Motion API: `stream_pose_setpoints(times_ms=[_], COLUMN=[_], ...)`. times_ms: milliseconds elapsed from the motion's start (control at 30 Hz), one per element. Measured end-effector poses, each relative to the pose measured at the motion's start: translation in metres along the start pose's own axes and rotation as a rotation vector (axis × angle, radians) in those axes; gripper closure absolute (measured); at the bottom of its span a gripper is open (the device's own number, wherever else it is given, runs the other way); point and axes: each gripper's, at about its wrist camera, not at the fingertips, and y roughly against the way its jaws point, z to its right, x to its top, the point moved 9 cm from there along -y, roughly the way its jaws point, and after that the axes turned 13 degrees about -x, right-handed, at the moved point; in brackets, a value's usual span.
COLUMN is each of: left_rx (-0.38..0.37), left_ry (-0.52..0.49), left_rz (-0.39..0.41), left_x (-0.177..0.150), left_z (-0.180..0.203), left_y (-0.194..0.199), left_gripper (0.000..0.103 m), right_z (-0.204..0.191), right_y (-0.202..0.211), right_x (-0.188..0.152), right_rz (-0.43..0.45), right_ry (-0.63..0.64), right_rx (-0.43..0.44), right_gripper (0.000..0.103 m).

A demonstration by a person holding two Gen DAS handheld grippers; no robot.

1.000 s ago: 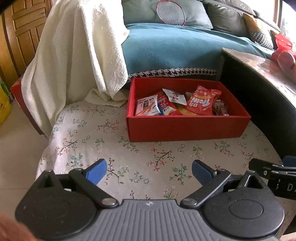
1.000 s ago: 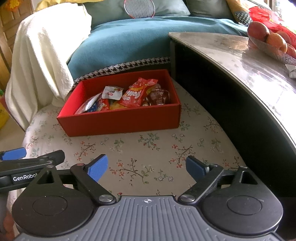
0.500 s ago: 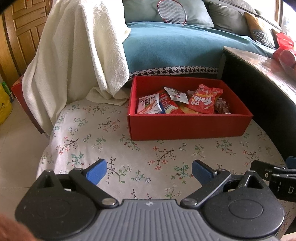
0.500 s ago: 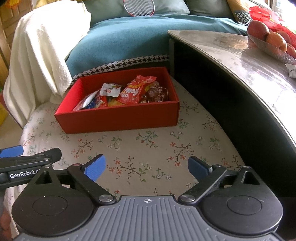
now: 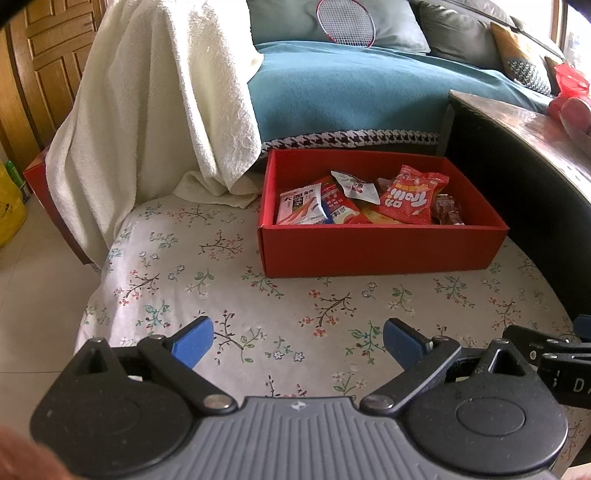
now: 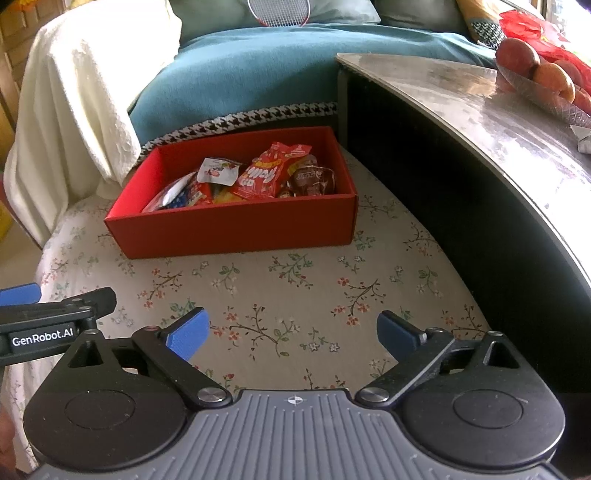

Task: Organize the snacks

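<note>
Currently both hands idle over the floral-cloth surface (image 5: 221, 280). My left gripper (image 5: 297, 341) has its fingers spread wide, nothing between them — just the flowered cloth below. My right gripper (image 6: 291, 332) is the same: fingers wide apart, empty. The two sit side by side; the right one's black arm shows at the right edge of the left view, the left one's at the left edge of the right view.

Red box (image 5: 380, 251) sits on the cloth ahead of both grippers, well apart from the fingers, its right end near the dark side of the counter (image 6: 480, 110). Snacks are all inside it:
- red Trolli bag (image 5: 412, 197), propped toward the right half
- white packet (image 5: 301, 205) at the left end, leaning on a red-and-blue packet (image 5: 341, 208)
- small white sachet (image 5: 356, 184) on top of the pile, mid-box
- brown wrapped sweets (image 6: 314, 181) at the right end

Behind the box — sofa with a teal blanket (image 5: 351, 99), a cream towel (image 5: 155, 99) draped to its left, a badminton racket (image 5: 345, 18) on the cushions. Fruit bowl (image 6: 535, 85) on the counter, far right.
</note>
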Motion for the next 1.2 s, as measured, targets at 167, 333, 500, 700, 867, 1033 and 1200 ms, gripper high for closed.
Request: stream_pose_setpoints(times_ms=[167, 333, 500, 700, 867, 1033, 1200], left_rx=[0.001, 0.003, 0.005, 0.007, 0.007, 0.008, 0.010], left_ry=[0.000, -0.001, -0.001, -0.004, -0.004, -0.003, -0.003], left_rz=[0.000, -0.003, -0.004, -0.003, -0.005, -0.004, -0.004], left_x=[-0.0005, -0.0015, -0.0029, -0.0029, -0.0030, -0.0031, -0.0033], left_z=[0.0001, -0.0003, -0.0008, -0.0006, -0.0011, -0.0008, -0.0005], left_y=[-0.0003, -0.0012, -0.0020, -0.0020, -0.0020, -0.0023, -0.0025], left_gripper=[0.009, 0.009, 0.009, 0.009, 0.009, 0.009, 0.009], right_z=[0.0005, -0.0008, -0.0008, -0.0003, -0.0010, -0.0017, -0.0017], right_y=[-0.0005, -0.0021, -0.0029, -0.0031, -0.0034, -0.0038, -0.0043], right_x=[-0.0001, -0.0020, -0.0039, -0.0033, -0.0031, -0.0039, -0.0047], right_rz=[0.000, -0.007, -0.011, -0.011, -0.012, -0.014, -0.016], right_ry=[0.003, 0.008, 0.012, 0.011, 0.013, 0.014, 0.015], right_rx=[-0.001, -0.005, -0.007, -0.009, -0.010, -0.009, -0.010], right_gripper=[0.003, 0.002, 0.002, 0.002, 0.001, 0.001, 0.001])
